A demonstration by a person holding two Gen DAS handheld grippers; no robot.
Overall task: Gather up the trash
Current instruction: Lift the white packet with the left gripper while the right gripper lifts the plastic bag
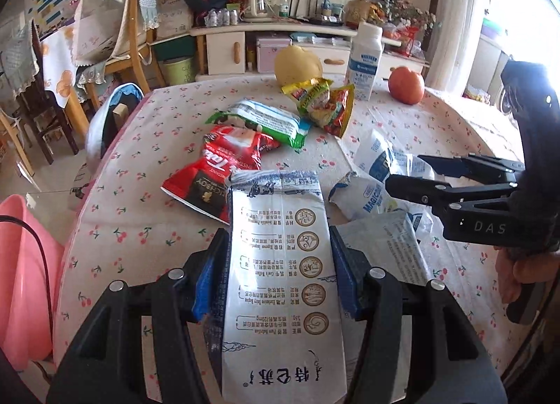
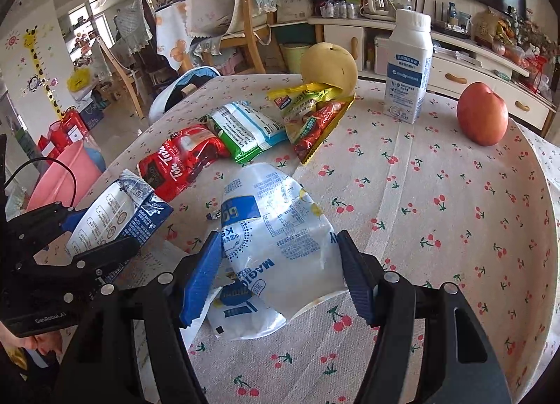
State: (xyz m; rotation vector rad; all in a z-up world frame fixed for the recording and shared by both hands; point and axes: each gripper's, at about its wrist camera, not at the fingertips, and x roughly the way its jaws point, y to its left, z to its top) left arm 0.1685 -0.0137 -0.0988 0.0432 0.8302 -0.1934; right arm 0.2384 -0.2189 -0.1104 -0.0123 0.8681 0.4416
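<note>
We have two pieces of trash in hand at once. Our left gripper is clenched on a flattened milk carton, its blue pads pressing both long edges. Our right gripper grasps a crumpled white plastic bag between its pads, over the near middle of the table.

The pink bin sits low at the near left, beyond the table's edge, and that looks like where the trash goes. We judge the step in hand to be the carry, with both pieces lifted and none dropped yet.

More litter lies farther out: a red snack packet, a green and white wrapper and a yellow and red wrapper. The pear, the milk bottle and the apple at the far side probably stay.

Next we need to swing each gripper left over the bin's mouth before letting go, one after the other so they do not collide.
</note>
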